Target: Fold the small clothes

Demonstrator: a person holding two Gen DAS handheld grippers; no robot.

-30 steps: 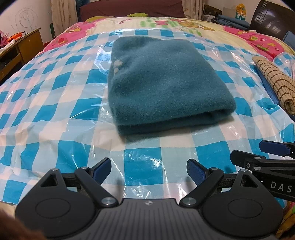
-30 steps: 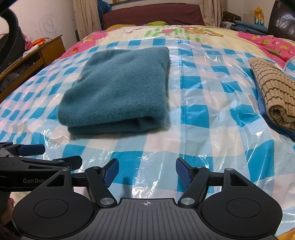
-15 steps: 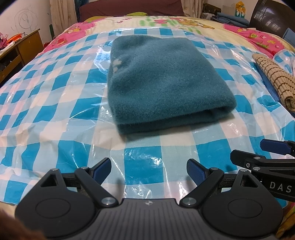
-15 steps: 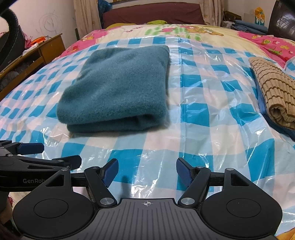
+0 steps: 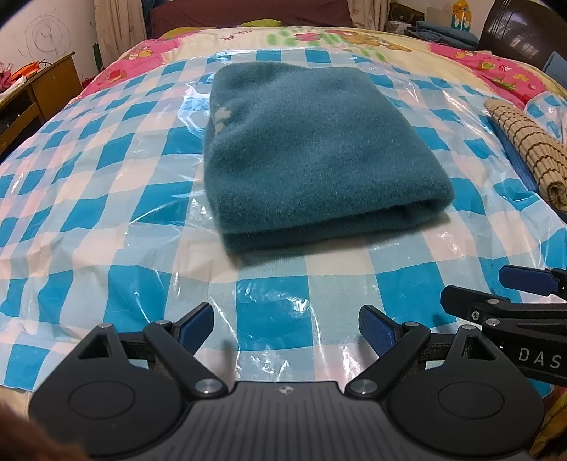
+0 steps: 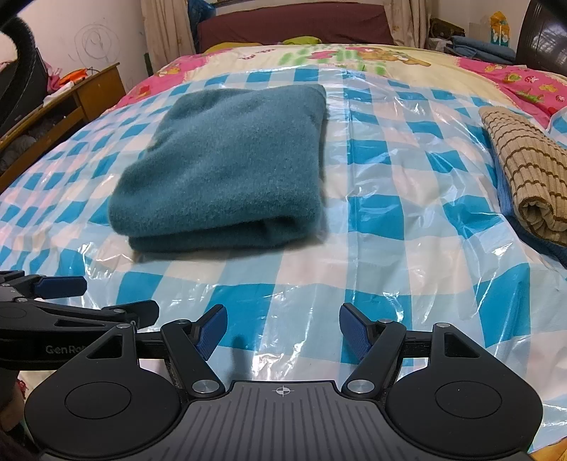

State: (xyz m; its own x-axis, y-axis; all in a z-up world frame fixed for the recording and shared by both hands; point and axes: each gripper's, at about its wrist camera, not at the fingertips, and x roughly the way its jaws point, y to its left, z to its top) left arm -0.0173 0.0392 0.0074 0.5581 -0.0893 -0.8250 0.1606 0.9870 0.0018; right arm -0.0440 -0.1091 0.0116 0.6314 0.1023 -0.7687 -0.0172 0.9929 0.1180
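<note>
Teal garment (image 5: 319, 156) lies folded; left tongs (image 5: 286, 328) and right tongs (image 6: 282, 329) hover level, spread wide, holding nothing.

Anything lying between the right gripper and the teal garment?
Nothing but bare checkered plastic sheet between the open right gripper and the folded teal garment, as the right wrist view shows.

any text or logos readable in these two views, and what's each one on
"DAS", cut off by the frame edge: white letters on the right tongs, seen in the left wrist view.
"GenRo", the rest hidden: grey letters on the left tongs, seen in the right wrist view.
Print on the cartoon bedspread: too blurred to read.
Carton by the headboard: too small to read.
</note>
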